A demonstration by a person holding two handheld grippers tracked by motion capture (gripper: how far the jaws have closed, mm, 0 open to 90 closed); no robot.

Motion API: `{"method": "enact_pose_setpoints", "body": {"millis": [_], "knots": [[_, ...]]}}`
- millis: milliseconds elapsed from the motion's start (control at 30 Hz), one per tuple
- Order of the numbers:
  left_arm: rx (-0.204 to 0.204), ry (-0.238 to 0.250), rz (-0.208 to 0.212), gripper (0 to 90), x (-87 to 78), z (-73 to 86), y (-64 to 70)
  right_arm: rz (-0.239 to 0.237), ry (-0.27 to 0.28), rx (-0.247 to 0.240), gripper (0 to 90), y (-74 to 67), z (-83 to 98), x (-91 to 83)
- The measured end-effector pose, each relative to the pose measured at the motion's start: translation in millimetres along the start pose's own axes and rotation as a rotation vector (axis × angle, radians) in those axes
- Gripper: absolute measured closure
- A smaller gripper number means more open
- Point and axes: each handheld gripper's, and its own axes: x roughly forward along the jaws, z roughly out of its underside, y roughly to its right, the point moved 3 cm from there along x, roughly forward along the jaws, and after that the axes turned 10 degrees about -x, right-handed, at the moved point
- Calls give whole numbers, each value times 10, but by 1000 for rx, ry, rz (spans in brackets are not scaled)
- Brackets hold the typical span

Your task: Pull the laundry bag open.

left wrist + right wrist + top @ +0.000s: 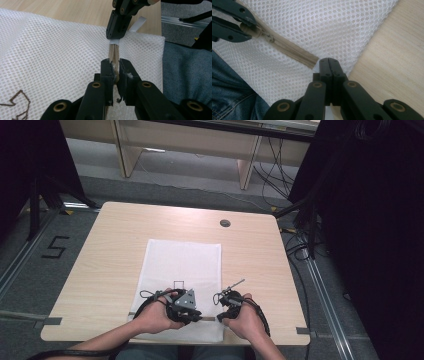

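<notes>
A white mesh bag (182,260) lies flat on the wooden table (110,250), with a beige zipper (294,51) along its near edge. My left gripper (197,316) (115,63) is shut on the zipper (114,53), pinching the beige tape between its pads. Farther off in the right gripper view, the left gripper (247,27) grips near the small metal slider (270,38). My right gripper (219,316) (329,60) has its jaws pressed together at the zipper's end, on the bag's corner edge. The left gripper view shows the right gripper (115,37) pinching that end.
The table's near edge runs just behind both hands, with blue jeans (185,72) below it. A round cable hole (225,223) sits at the table's far side. A brown printed mark (179,284) is on the bag. Bare wood lies right of the bag (392,50).
</notes>
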Motion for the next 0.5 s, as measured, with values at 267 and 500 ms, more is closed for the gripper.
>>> {"method": "enact_pose_setpoints", "body": {"millis": [267,500], "knots": [[-10,8,0,818,-19,5,7,-1,1,4,900,-2,0,0],[-14,6,3,818,-30,6,2,0,4,2,900,1,3,1]]}}
